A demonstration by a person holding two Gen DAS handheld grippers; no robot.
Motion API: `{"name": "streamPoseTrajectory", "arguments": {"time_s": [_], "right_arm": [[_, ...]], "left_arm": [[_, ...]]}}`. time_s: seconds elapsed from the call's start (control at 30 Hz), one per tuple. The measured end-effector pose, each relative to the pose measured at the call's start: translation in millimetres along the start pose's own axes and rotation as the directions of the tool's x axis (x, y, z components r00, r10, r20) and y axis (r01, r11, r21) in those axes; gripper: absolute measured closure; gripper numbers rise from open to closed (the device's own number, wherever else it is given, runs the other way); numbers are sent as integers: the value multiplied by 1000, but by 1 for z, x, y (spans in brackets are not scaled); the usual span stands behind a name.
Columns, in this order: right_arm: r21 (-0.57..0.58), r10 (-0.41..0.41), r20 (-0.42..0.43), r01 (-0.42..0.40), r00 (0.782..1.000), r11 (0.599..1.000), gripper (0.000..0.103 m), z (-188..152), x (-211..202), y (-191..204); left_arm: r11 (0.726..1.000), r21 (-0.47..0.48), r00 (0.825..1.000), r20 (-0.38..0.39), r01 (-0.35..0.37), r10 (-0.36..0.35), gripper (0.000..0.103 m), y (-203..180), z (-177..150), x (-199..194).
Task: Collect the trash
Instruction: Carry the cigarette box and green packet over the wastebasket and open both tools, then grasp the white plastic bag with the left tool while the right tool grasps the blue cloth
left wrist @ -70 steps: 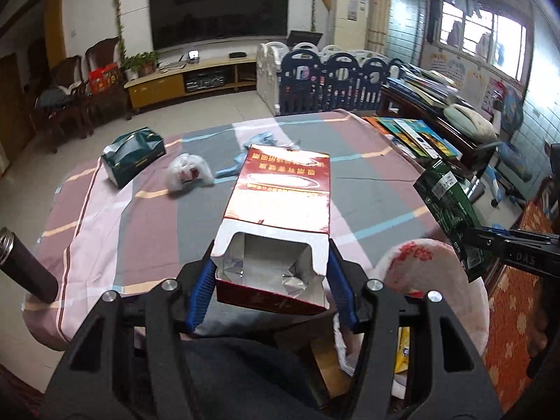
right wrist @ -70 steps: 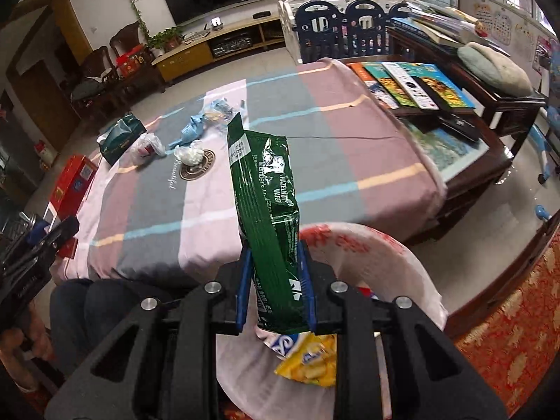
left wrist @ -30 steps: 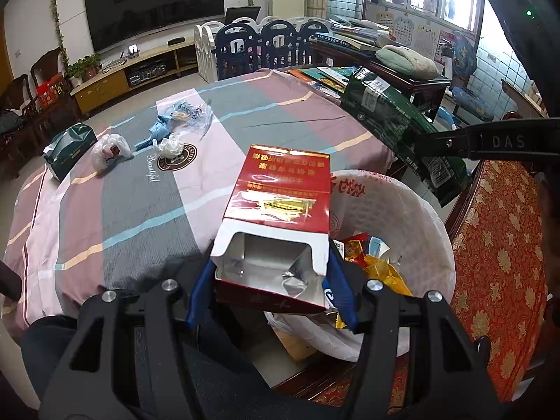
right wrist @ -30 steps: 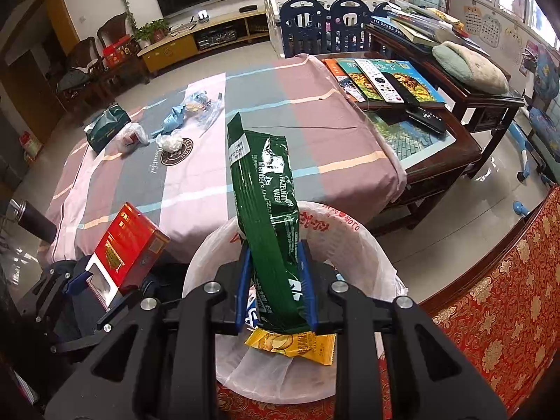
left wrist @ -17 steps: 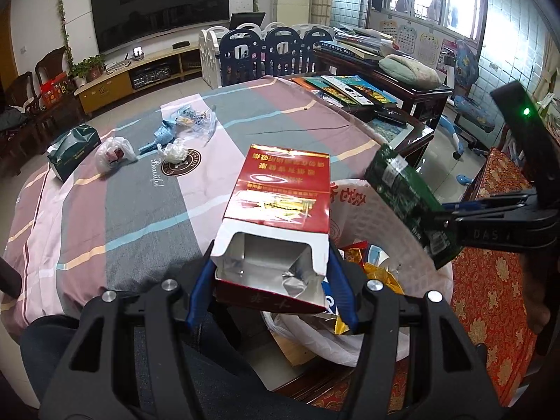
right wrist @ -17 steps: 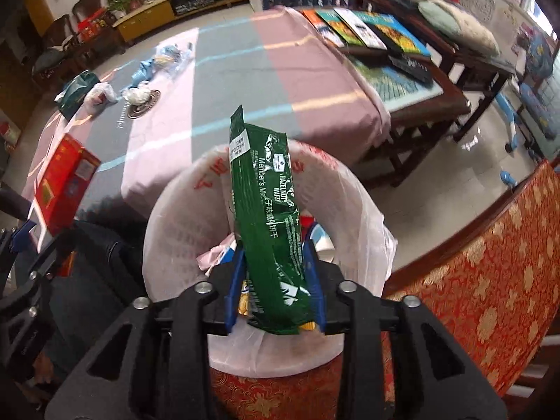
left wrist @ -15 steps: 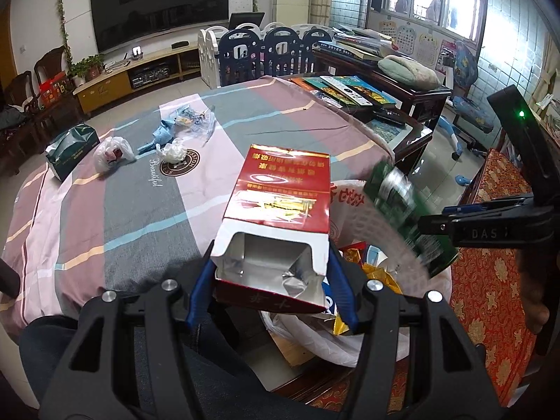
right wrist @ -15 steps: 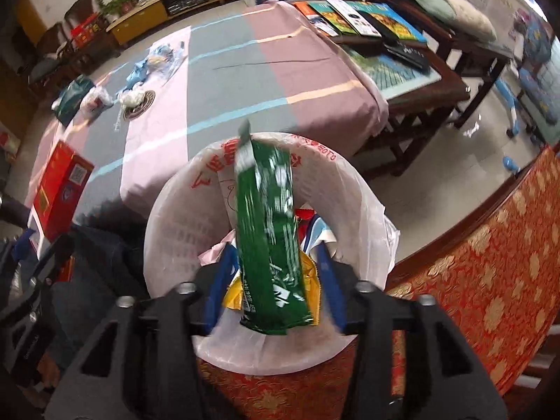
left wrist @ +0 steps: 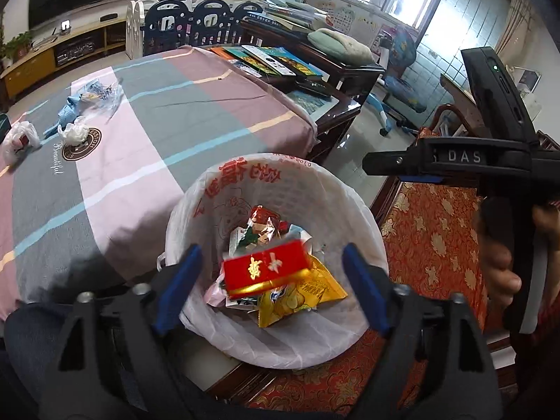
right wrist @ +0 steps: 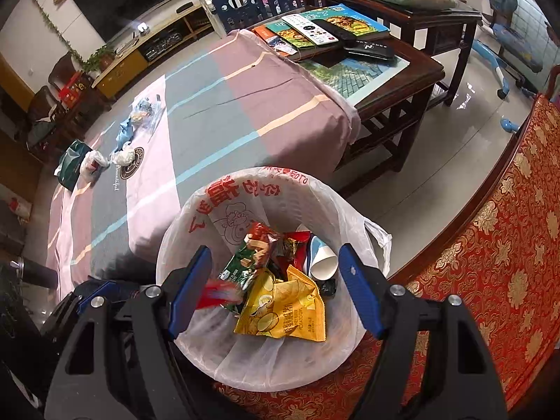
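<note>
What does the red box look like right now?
The red box is a small carton with gold characters and a gold edge. It looks blurred, as if dropping, tilted over the wrappers in the white-lined trash bin. It sits between the open fingers of the left hand-held gripper, which do not touch it.

A red box with gold writing [left wrist: 267, 268] and a yellow chip bag [right wrist: 283, 311] lie in a white bag with red writing [left wrist: 245, 182], beside a worktop cloth with pink, grey and purple stripes [left wrist: 147, 119].

Left tongs [left wrist: 269, 285] and right tongs [right wrist: 274, 288] (both) spread, empty.
</note>
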State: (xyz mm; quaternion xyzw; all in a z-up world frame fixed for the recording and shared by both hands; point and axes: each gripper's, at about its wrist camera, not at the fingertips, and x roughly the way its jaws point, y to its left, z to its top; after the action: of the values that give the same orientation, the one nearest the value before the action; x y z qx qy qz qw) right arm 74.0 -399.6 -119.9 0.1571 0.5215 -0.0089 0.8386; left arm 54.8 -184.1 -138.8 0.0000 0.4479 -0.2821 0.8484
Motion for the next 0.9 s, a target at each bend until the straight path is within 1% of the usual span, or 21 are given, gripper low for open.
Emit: {"name": "streamPoseTrajectory", "arguments": {"time_s": [0.1, 0.2, 0.27, 0.33, 0.4, 0.43, 0.5, 0.6, 0.63, 0.73, 0.8, 0.83, 0.9], "right_arm": [[11, 6, -2, -6, 1000, 1000, 29, 1, 4, 0], [29, 20, -15, -20, 1000, 999, 29, 3, 14, 6], [32, 41, -31, -40, 999, 999, 29, 8, 24, 20], [1, 63, -32, -63, 998, 998, 29, 16, 36, 43], [-46, 82, -26, -83, 996, 995, 29, 26, 50, 72], [-70, 95, -17, -96, 995, 993, 29, 31, 56, 88], [-120, 117, 8, -115, 993, 986, 29, 44, 69, 120], [-208, 154, 52, -140, 987, 968, 29, 66, 91, 178], [-230, 166, 59, -148, 984, 962, 29, 74, 99, 197], [-277, 209, 49, -188, 977, 942, 29, 98, 126, 253], [-276, 212, 41, -193, 976, 942, 29, 115, 149, 287], [-268, 206, 34, -189, 978, 944, 29, 126, 163, 306], [-253, 180, 40, -164, 983, 953, 29, 143, 188, 333]], "left_arm": [[1000, -2, 1000, 5, -23, 23, 15, 5, 0, -1], [993, -56, 994, 20, -103, 104, 15, 31, 6, -8], [976, -134, 984, 25, -173, 178, 15, 62, 11, -14], [947, -220, 969, 30, -233, 245, 15, 95, 15, -20], [903, -321, 952, 11, -287, 306, 15, 135, 18, -27], [875, -376, 944, 3, -306, 331, 15, 157, 18, -33], [831, -449, 931, -3, -328, 366, 15, 189, 16, -42], [760, -534, 905, -21, -370, 426, 14, 239, 12, -58], [745, -551, 899, -24, -377, 437, 14, 249, 11, -61], [676, -619, 874, -37, -400, 484, 14, 292, 13, -70], [650, -639, 862, -40, -411, 505, 14, 312, 19, -73], [639, -643, 853, -43, -422, 520, 14, 324, 25, -72], [627, -640, 840, -53, -444, 541, 14, 345, 36, -69]]}}
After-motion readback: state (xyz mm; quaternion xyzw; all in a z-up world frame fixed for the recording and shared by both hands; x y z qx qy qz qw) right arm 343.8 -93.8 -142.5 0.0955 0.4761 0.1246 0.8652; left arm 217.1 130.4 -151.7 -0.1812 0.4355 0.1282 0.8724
